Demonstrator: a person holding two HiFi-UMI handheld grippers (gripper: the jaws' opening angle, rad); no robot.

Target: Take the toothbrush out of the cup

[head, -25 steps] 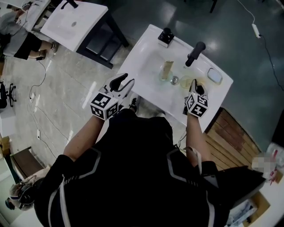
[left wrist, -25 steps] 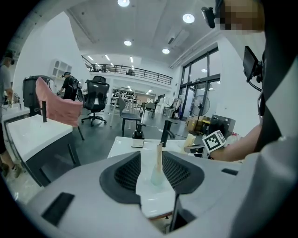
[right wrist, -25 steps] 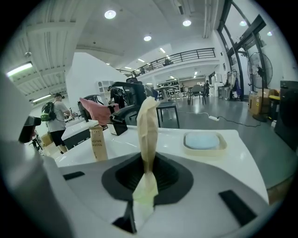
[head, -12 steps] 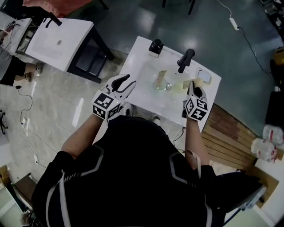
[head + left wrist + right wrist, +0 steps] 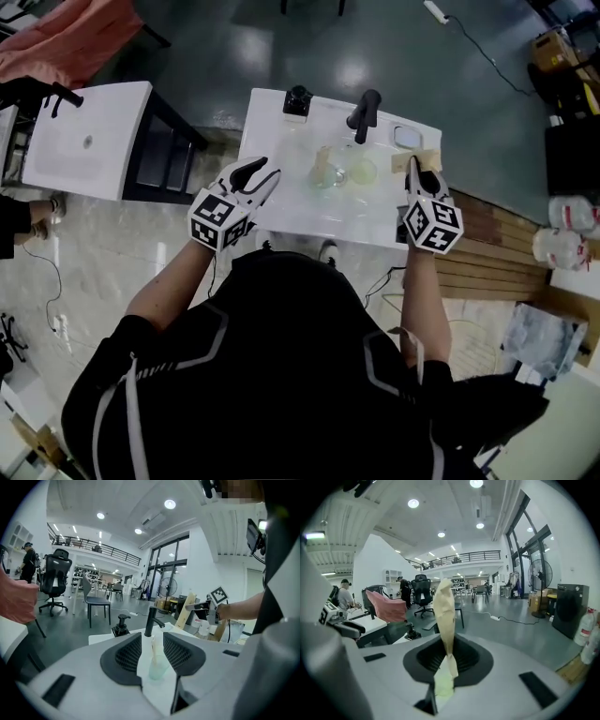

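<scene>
Two handheld grippers work over a white rectangular washbasin counter (image 5: 281,214), seen from the head view. The right gripper (image 5: 413,169) hangs above the counter's right edge, its jaws clamped on a tan paper-wrapped toothbrush (image 5: 427,157). The toothbrush lies crosswise in the air, well clear of the pale yellow-green plastic cup (image 5: 362,172). That cup stands empty in the basin, just in front of the black tap (image 5: 364,108) at the back edge. A second, clear cup (image 5: 323,178) just to its left holds a wrapped stick of its own, and a black pump bottle (image 5: 297,100) sits at the back left corner. The left gripper (image 5: 267,171) hovers over the front left edge with its jaws spread, touching nothing.

From the left gripper view, the two dark pads stand apart with nothing between them. The clear cup shows through the gap, farther along the counter, so this gripper is probably aimed there to steady a cup if one tips.

From the right gripper view, the jaws have just been closing and pinch the toothbrush low down. Its wrapped length rises upright above the pads, and a pale greenish end pokes out below them. Gripping near the bottom likely let the long top slide out past the rim without dragging the cup. With the toothbrush out, the task looks as good as done.
</scene>
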